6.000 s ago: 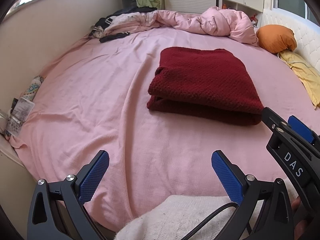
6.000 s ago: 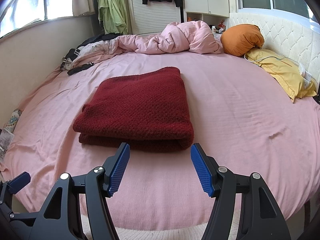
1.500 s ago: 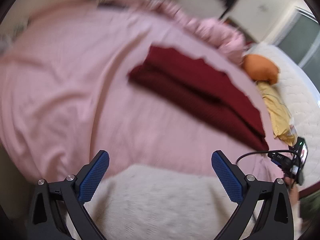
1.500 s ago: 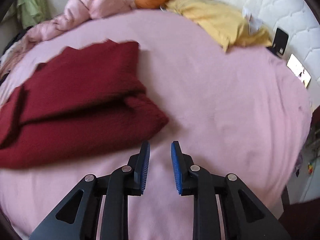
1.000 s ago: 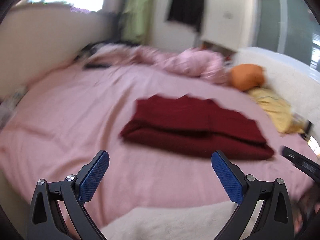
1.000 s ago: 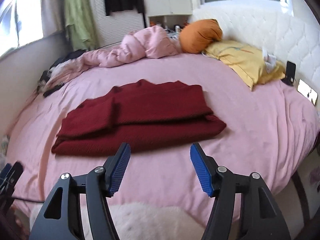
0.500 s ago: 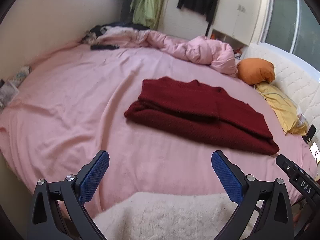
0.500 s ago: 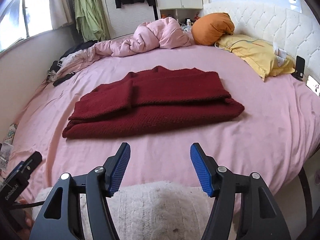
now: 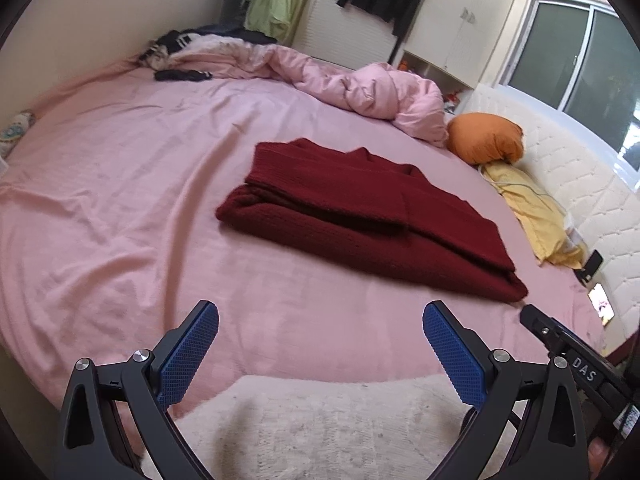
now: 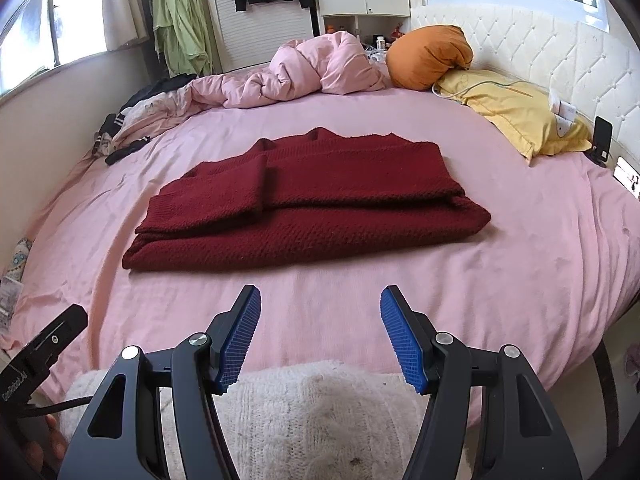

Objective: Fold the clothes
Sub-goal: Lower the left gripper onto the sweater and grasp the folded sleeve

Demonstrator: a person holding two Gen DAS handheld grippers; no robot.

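A dark red knitted sweater lies folded lengthwise on the pink bed sheet, a sleeve laid over its top. My left gripper stands open and empty near the bed's front edge, short of the sweater. My right gripper is open too, nothing between its blue pads, just before the sweater's near edge. Part of the right gripper's body shows at the lower right of the left wrist view.
A bunched pink duvet and dark clothes lie at the far side. An orange cushion and a yellow pillow rest by the white headboard. A phone lies at the bed's right. A white knit sleeve is below both grippers.
The sweater now lies as a long strip instead of the compact fold seen six seconds ago. The right gripper opened from nearly shut. The left view has tipped slightly downward.
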